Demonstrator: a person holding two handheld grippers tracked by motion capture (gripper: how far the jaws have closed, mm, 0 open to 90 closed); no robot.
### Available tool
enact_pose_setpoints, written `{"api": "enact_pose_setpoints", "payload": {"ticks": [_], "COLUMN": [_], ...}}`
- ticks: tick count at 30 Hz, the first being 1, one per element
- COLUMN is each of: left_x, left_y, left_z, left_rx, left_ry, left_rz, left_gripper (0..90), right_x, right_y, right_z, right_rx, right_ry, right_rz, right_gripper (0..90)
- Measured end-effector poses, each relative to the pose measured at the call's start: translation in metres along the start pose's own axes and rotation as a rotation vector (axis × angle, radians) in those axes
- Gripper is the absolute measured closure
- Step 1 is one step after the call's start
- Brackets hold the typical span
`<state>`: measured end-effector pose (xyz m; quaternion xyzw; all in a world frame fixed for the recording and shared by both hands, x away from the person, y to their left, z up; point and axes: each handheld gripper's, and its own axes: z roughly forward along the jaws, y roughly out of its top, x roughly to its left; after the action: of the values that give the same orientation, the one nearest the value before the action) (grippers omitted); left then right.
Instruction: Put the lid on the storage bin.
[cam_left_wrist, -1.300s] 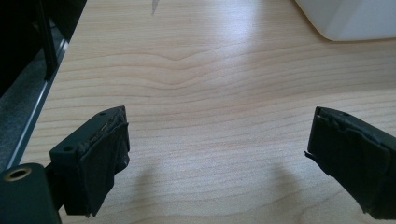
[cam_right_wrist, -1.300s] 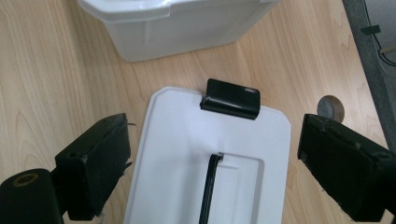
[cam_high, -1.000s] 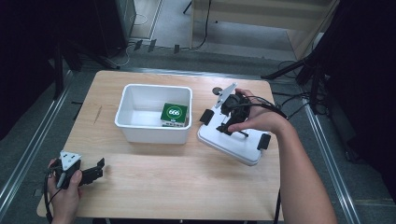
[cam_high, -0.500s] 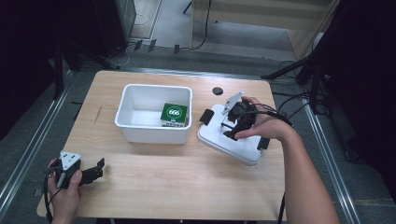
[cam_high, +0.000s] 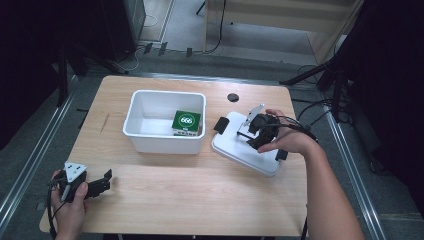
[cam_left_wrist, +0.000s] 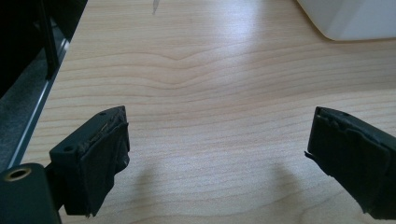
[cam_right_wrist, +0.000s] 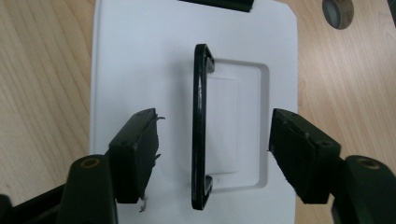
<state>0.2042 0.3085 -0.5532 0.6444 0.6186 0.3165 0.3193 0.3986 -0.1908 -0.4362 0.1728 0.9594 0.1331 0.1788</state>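
A white bin (cam_high: 145, 134) stands mid-table with a green box (cam_high: 186, 121) marked 666 inside. To its right lies a white lid (cam_high: 235, 150) with black clips at its ends. My right gripper (cam_high: 252, 136) hovers over the lid, open. In the right gripper view, the lid's (cam_right_wrist: 140, 56) black handle (cam_right_wrist: 200, 126) stands up between the open right gripper (cam_right_wrist: 212, 154) jaws without touching them. My left gripper (cam_high: 102, 183) is held low at the near left corner, open and holding nothing. In the left gripper view, the left gripper (cam_left_wrist: 215, 158) faces bare wood.
A small black disc (cam_high: 233, 97) lies on the table behind the lid and also appears as a disc (cam_right_wrist: 338, 11) in the right gripper view. The bin's corner (cam_left_wrist: 350, 18) lies ahead of the left gripper. Cables trail off the table's right edge.
My right gripper has shifted slightly right and nearer across the lid, uncovering the black disc behind it. The left gripper has stayed put.
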Motion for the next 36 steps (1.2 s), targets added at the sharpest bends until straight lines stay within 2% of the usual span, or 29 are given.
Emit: {"api": "enact_pose_setpoints", "payload": {"ticks": [3,6,17,21,25,29,36], "left_x": [0.000,0.000,0.000,0.000,0.000,0.000,0.000], "left_y": [0.000,0.000,0.000,0.000,0.000,0.000,0.000], "left_z": [0.000,0.000,0.000,0.000,0.000,0.000,0.000], "left_rx": [0.000,0.000,0.000,0.001,0.001,0.000,0.000], "left_ry": [-0.001,-0.001,0.000,-0.001,-0.002,-0.003,-0.004], "left_rz": [0.000,0.001,0.001,0.004,0.003,0.002,0.002], "left_gripper": [6.2,6.3,6.3,6.3,6.3,6.3,6.3], "right_x": [-0.002,-0.003,-0.008,-0.009,-0.007,-0.009,-0.013], "right_y": [-0.002,-0.004,-0.011,-0.013,-0.012,-0.010,-0.008], "right_z": [0.003,0.007,0.016,0.020,0.026,0.027,0.028], "right_rx": [0.000,0.014,0.045,0.045,0.080,0.088,0.104], "right_ry": [-0.007,-0.005,0.051,0.071,0.082,0.100,0.097], "right_rz": [0.024,0.027,0.075,0.078,0.083,0.096,0.093], "right_gripper": [37.2,39.8,54.7,59.6,62.6,66.7,76.4]}}
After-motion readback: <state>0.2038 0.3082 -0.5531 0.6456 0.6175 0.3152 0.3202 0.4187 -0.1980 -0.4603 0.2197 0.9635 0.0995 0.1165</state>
